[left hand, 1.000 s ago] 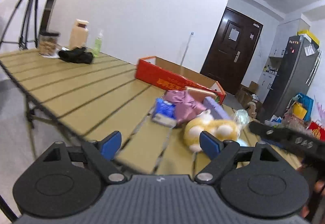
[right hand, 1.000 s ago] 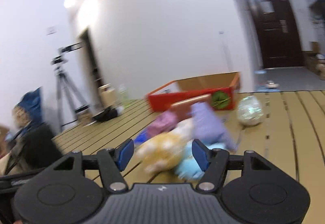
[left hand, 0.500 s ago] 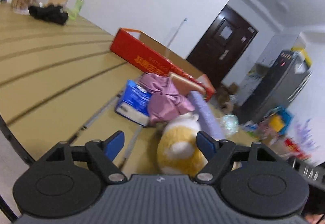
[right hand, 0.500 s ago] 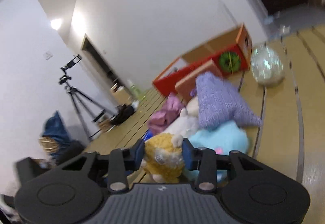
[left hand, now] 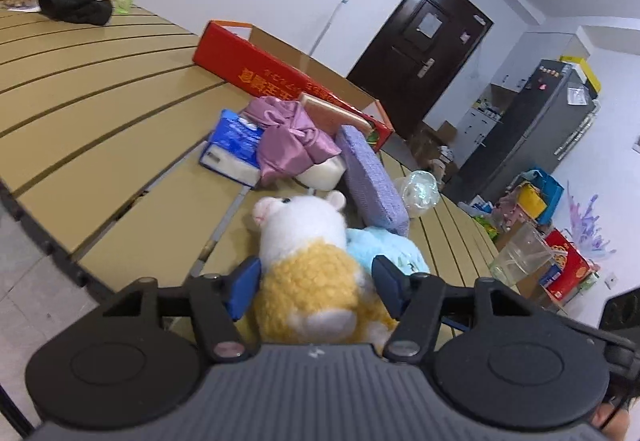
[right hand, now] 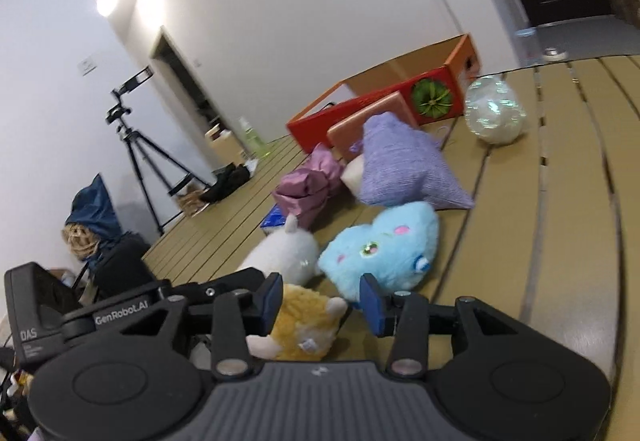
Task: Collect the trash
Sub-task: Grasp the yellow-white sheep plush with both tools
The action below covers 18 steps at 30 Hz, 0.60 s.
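1. My left hand-held gripper [left hand: 316, 291] has just been closing. The yellow-and-white plush [left hand: 308, 261] sits between its blue pads, which look to be touching the yellow fleece on both sides, though I cannot tell how firmly they bite.
2. My right hand-held gripper [right hand: 322, 299] has just been opening a little. It stands partly open over the same plush's yellow end [right hand: 304, 325]; its left pad is against the fleece, while its right pad stands clear, near the blue plush [right hand: 384, 245].
3. The yellow-and-white plush lies near the table's [left hand: 100, 113] front edge, its long axis running away from that edge, white head toward the red cardboard box [left hand: 256, 69] and yellow rear toward me.
4. The blue plush touches it on the right. Beyond lie a purple cushion [left hand: 372, 177], a pink satin cloth [left hand: 288, 137] draped on a cream pillow, and a blue tissue pack [left hand: 236, 141].
5. A crumpled clear plastic ball [right hand: 496, 109] sits apart, further along the table toward the door side.
6. I judge the collecting barely begun: as far as I can see into the box it looks empty, and everything lies on the table. First I must lift this plush and carry it over.
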{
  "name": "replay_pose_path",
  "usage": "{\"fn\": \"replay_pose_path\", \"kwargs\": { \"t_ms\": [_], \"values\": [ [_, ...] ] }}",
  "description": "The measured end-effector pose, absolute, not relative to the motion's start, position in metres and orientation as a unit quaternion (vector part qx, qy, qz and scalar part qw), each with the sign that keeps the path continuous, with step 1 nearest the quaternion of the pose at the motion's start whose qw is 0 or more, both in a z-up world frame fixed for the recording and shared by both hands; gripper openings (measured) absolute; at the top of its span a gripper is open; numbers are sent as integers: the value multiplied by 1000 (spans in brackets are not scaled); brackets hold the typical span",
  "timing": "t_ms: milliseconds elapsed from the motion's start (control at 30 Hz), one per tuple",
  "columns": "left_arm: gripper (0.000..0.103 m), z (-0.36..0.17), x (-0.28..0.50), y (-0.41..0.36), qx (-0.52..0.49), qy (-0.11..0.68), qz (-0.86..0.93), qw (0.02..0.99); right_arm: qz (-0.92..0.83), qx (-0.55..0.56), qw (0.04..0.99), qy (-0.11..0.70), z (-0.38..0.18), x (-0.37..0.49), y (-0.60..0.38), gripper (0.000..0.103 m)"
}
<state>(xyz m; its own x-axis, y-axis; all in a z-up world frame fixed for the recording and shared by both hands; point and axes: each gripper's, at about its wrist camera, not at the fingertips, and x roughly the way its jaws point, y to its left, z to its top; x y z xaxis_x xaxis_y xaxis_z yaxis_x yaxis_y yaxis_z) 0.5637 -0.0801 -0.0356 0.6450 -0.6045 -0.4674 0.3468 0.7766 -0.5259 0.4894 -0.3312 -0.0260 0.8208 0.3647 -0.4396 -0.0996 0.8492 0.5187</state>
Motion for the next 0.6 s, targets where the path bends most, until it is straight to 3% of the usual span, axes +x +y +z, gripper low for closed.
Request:
{"fn": "replay_pose_path", "kwargs": {
  "t_ms": [267, 400, 467, 533, 600],
  "values": [
    [62, -28, 555, -73, -200, 324, -254, 889, 123, 322, 901, 263, -25, 469, -339, 47],
    [62, -28, 555, -66, -206, 324, -251, 889, 126, 281, 913, 267, -21, 456, -322, 58],
    [58, -29, 554, -64, -211, 326, -255, 885, 112, 278, 915, 270, -29, 455, -316, 57],
    [51, -29, 552, -64, -210, 327, -265, 882, 115, 298, 905, 282, -41, 462, -315, 47],
    [48, -29, 548, -66, -203, 324, -262, 886, 129, 345, 886, 282, -50, 468, -321, 45]
  ]
}}
